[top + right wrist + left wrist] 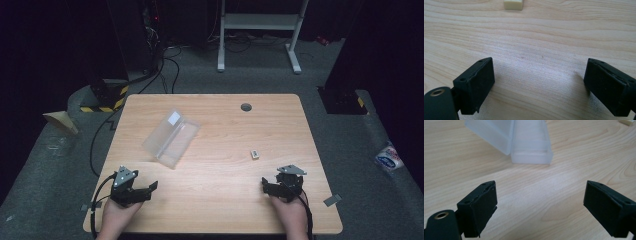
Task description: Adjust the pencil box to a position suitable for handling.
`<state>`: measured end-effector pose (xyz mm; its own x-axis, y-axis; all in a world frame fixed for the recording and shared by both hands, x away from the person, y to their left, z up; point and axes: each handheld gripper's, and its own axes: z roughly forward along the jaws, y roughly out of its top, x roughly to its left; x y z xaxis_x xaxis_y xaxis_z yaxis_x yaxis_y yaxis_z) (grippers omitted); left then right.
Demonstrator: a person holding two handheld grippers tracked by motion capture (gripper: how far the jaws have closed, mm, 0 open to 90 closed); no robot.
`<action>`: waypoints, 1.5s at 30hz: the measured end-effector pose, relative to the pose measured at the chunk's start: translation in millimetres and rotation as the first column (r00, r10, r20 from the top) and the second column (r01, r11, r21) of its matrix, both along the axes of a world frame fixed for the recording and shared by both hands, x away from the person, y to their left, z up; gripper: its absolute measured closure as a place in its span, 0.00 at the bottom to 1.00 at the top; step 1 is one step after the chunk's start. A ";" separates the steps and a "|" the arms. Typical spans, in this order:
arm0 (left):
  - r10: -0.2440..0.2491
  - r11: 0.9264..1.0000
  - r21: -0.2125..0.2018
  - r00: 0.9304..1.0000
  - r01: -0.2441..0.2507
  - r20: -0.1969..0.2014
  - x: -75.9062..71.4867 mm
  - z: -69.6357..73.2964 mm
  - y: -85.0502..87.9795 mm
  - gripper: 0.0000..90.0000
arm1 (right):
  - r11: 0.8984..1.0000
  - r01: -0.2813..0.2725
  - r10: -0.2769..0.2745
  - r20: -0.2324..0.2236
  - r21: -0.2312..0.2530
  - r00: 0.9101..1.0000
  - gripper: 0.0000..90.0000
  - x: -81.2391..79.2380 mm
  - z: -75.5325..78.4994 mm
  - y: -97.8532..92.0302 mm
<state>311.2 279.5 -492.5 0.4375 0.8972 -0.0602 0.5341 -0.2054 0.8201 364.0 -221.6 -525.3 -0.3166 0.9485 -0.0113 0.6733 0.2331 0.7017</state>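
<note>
Clear plastic box [171, 137] lies open ahead of the left tool [150, 189], whose jaws are spread and empty. Small cream block [255, 154] sits ahead of the right tool [265, 186], also spread. Nothing's grabbed yet, so basically everything's left.

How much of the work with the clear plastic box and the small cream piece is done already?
Nearly nothing looks done. The clear plastic box lies open on the table, and the small cream piece lies apart from it. The left gripper and right gripper are both open and hold nothing. Picking up either thing is left.
</note>
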 end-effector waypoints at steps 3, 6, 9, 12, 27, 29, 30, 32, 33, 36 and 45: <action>-0.004 1.000 0.002 1.000 0.004 -0.003 4.8 2.4 -5.4 0.14 | 1.000 0.000 0.000 -0.001 0.000 1.000 0.11 -0.1 0.1 -0.1; -0.016 1.000 0.010 1.000 0.016 0.004 9.9 4.7 -12.6 0.14 | 1.000 -0.003 0.003 -0.003 0.001 1.000 0.11 -1.4 0.5 -0.3; -0.030 1.000 0.000 0.999 0.030 0.011 15.8 6.0 -20.8 0.15 | 1.000 0.003 -0.003 0.001 0.004 1.000 0.13 -1.6 0.4 -0.4; -0.043 0.999 0.007 0.999 0.043 0.003 25.4 5.0 -31.0 0.16 | 1.000 0.003 -0.003 0.003 0.006 1.000 0.13 -1.7 0.4 -0.8; 0.014 1.000 0.026 1.000 -0.013 -0.027 63.2 -5.5 -52.7 0.33 | 1.000 -0.004 0.004 0.004 0.009 1.000 0.15 -2.3 0.7 -1.3; 0.012 0.999 0.040 0.999 -0.011 -0.030 65.4 -6.4 -54.6 0.35 | 1.000 -0.005 0.005 0.004 0.009 1.000 0.15 -2.2 0.6 -1.4; 0.008 0.998 0.056 0.999 -0.006 -0.039 70.5 -7.7 -59.3 0.38 | 1.000 -0.008 0.008 0.004 0.008 1.000 0.15 -2.1 0.7 -1.5; 0.009 0.999 0.039 0.999 -0.007 -0.035 75.1 -9.0 -60.6 0.42 | 1.000 -0.011 0.011 0.005 0.007 1.000 0.15 -1.8 0.7 -1.7; 0.017 0.999 0.035 0.999 -0.015 -0.039 76.3 -9.8 -60.5 0.45 | 1.000 -0.012 0.011 0.006 0.007 1.000 0.15 -1.7 0.7 -1.6; 0.030 0.999 0.039 0.998 -0.028 -0.061 80.7 -15.5 -61.5 0.50 | 1.000 -0.012 0.011 0.006 0.007 1.000 0.15 -1.7 0.7 -1.6; 0.025 0.997 0.074 0.999 -0.021 -0.046 81.8 -23.6 -68.1 0.69 | 1.000 -0.011 0.011 0.006 0.005 1.000 0.15 -1.9 0.7 -1.4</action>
<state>393.0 211.4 -516.1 0.4148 0.9098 -0.0142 0.5771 -0.2510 0.7771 362.1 -223.0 -524.6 -0.3273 0.9449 -0.0081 0.6663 0.2369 0.7071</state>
